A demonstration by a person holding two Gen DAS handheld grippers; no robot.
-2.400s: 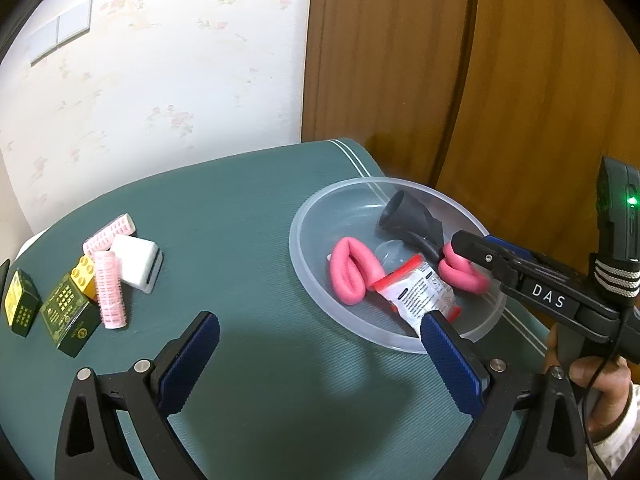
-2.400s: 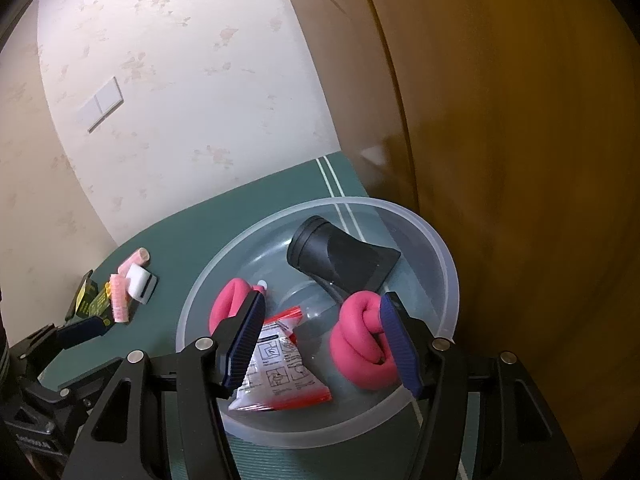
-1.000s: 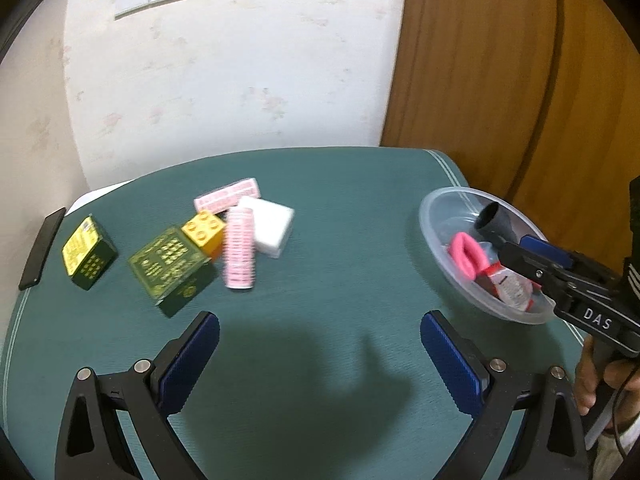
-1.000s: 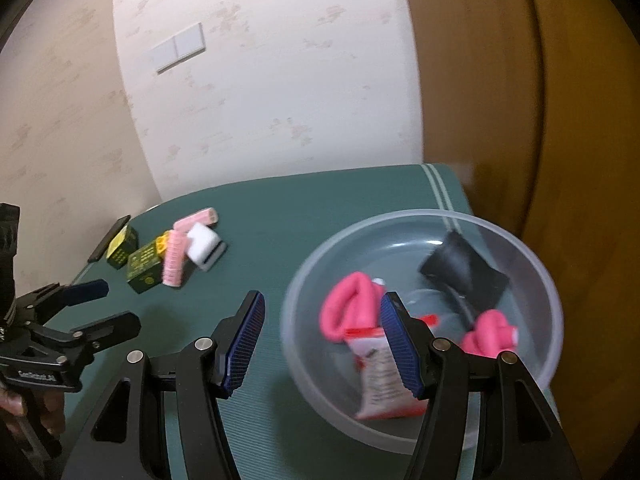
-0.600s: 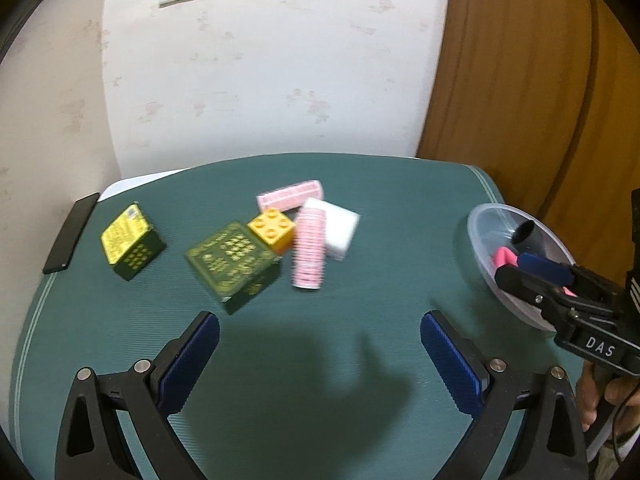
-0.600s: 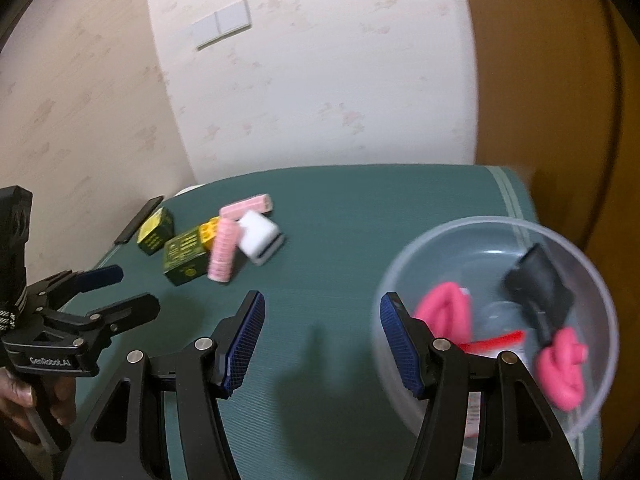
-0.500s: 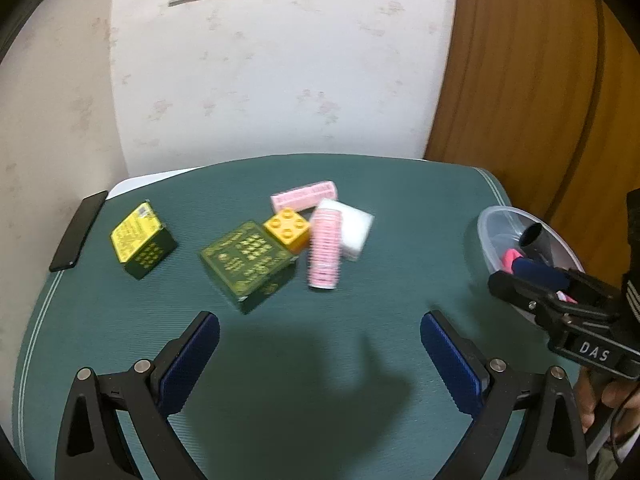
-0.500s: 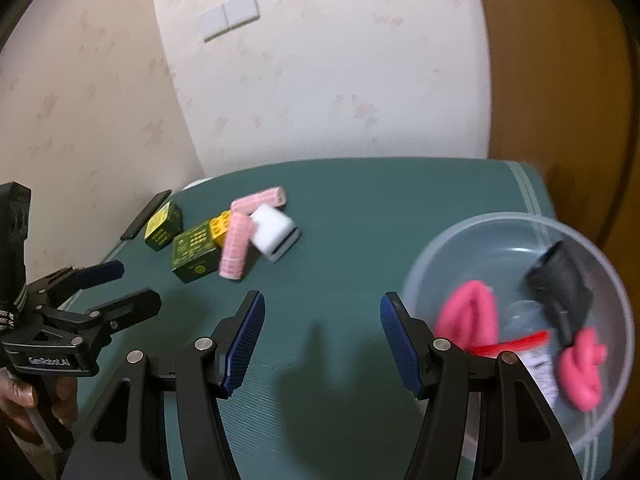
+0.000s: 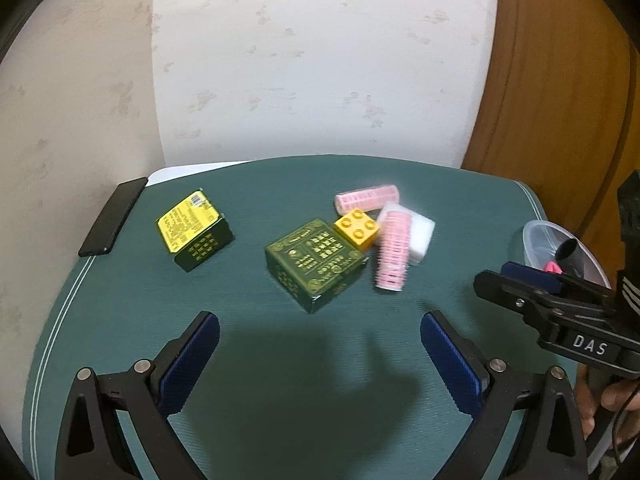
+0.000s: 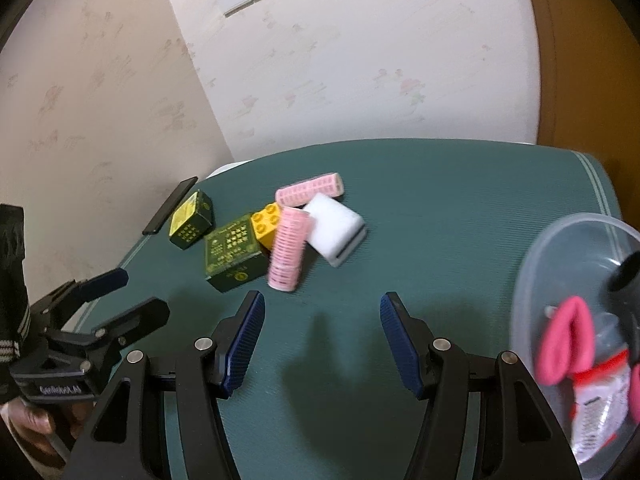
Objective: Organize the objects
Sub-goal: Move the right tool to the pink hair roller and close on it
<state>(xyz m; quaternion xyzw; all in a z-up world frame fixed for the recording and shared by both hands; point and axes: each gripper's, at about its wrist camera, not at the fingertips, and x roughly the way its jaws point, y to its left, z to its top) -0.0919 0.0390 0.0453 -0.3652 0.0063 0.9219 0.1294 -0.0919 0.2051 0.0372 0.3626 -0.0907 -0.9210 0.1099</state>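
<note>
While both tools hung above the green mat point(image 9: 280, 400), neither had hold of anything. The left gripper point(image 9: 320, 354) stood with its blue pads spread wide, only bare mat between them. The right gripper point(image 10: 322, 338) stood about half open, its pads likewise over bare mat, and nothing touched them. Each tool showed in the other's view — the right one at the right edge of the left wrist view point(image 9: 560, 312), the left one at the lower left of the right wrist view point(image 10: 92, 320), a hand under each.

Just beyond the left gripper's fingertips lay the loose cluster. A dark green box point(image 9: 316, 264) sat nearest, with a yellow brick point(image 9: 357, 227) touching its far corner. A pink roller point(image 9: 394, 254) lay beside the brick, resting partly on a white block point(image 9: 422, 236), and a second pink roller point(image 9: 367, 199) lay crosswise behind them. A smaller green box with a yellow label point(image 9: 194, 230) sat apart to the left, and a black phone point(image 9: 113, 216) lay at the mat's left edge.

Well off to the right stood the clear bowl point(image 10: 560, 264), holding pink foam loops point(image 10: 566, 344), a black nozzle point(image 10: 628, 280) and a red-and-white packet point(image 10: 598, 400).
</note>
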